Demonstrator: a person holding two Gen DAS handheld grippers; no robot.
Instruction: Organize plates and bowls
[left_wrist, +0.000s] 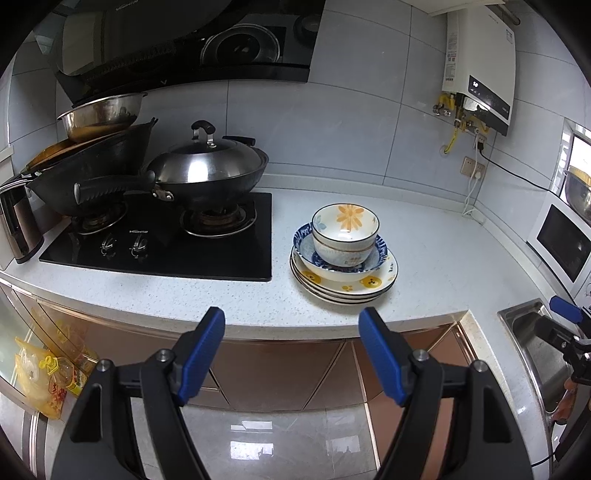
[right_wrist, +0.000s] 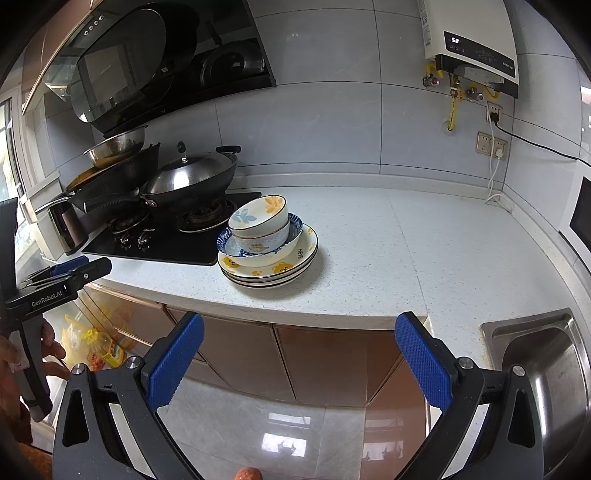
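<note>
The lower bowls (left_wrist: 343, 254) are partly hidden under the flower bowl (left_wrist: 345, 230), stacked on plates (left_wrist: 345, 282) on the table (left_wrist: 424, 258), at 12 o'clock. Left tongs (left_wrist: 291, 354) and right tongs (right_wrist: 299, 360) stand wide open, empty, touching nothing.

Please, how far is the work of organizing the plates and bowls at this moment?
Done, it seems: the flower bowls are nested in a blue-patterned bowl, on the stacked bear plates, all on the counter beside the stove.

In hand: nothing; the left gripper and right gripper are open, back off the counter edge.

Left: I see no loose dishes.
</note>
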